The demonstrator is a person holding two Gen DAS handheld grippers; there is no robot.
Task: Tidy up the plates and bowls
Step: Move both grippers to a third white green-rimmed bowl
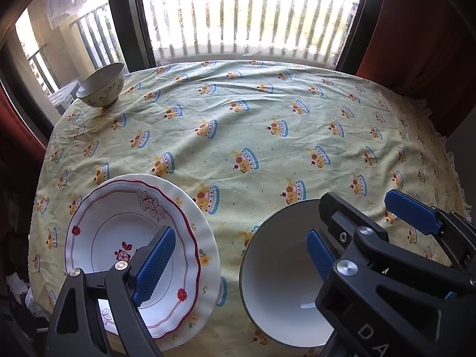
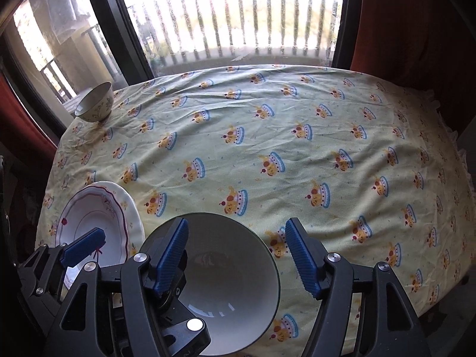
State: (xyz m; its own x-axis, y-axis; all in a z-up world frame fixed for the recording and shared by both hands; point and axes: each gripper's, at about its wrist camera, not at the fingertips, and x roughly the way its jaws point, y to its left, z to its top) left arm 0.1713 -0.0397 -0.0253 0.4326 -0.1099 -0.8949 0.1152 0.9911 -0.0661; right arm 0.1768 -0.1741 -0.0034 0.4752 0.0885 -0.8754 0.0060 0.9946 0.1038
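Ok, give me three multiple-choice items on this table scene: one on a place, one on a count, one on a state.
1. Where does the small flowered bowl stand?
A. far left corner of the table
B. inside the big white bowl
C. on the plates

2. How many bowls are on the table?
A. one
B. two
C. four

3. How does the right gripper stand?
A. shut on the plate
B. shut on the bowl's rim
C. open, pads clear

Key: 1 A, it sits by the window; 2 B, one small, one big; 3 C, both pads are apart from the rim.
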